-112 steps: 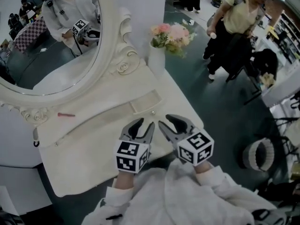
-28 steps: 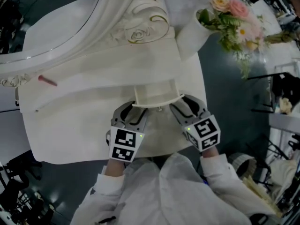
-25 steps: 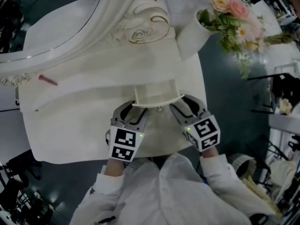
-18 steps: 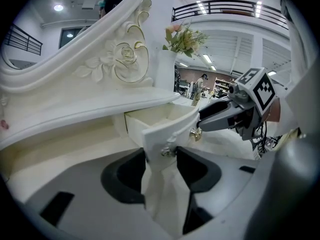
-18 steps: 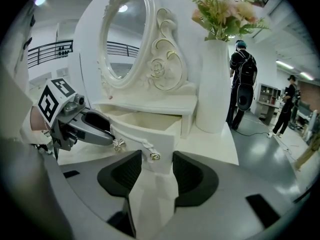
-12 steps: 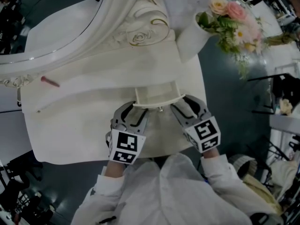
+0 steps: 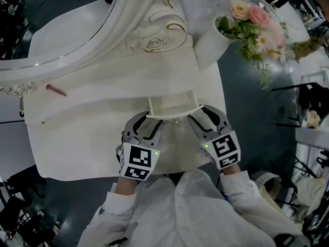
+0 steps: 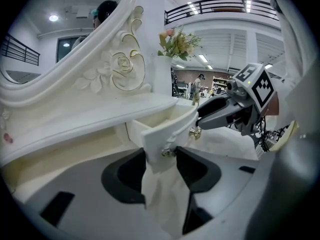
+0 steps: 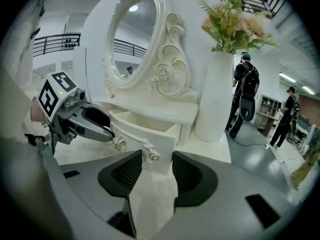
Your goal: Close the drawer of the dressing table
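You are holding both claws against the front of the open drawer, which is jutting out of the dressing table's worktop at the centre of the head view. Your left claw is hanging released, with the drawer's left corner and a knob showing between its jaws. Your right claw is also released; its jaws have just been closing slightly, with the right corner between them. A flower vase is standing at the upper right.
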Tool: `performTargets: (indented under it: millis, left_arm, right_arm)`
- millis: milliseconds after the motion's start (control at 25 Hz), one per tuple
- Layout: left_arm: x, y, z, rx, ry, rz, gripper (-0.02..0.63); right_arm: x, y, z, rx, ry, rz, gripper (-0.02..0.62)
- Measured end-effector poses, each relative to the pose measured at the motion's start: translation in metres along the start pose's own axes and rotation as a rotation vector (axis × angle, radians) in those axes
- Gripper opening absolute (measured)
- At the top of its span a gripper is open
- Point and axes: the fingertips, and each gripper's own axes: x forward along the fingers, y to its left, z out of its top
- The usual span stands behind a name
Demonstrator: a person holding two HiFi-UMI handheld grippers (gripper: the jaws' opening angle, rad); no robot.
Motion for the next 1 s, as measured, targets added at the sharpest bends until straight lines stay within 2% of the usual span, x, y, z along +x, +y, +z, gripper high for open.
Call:
performTargets:
  millis: [240,1000]
  left_arm:
    - [0.004,0.001,-0.003,-0.009,0.005,0.005,0.193]
    - [0.026,0.017,-0.007,-0.045,0.041,0.028,0.193]
  right_arm:
    - [0.002,-0.002,0.000,-0.022,0.003,-0.016,0.187]
    - [0.029,-0.016,-0.003,0.022,-0.007,-0.045,0.189]
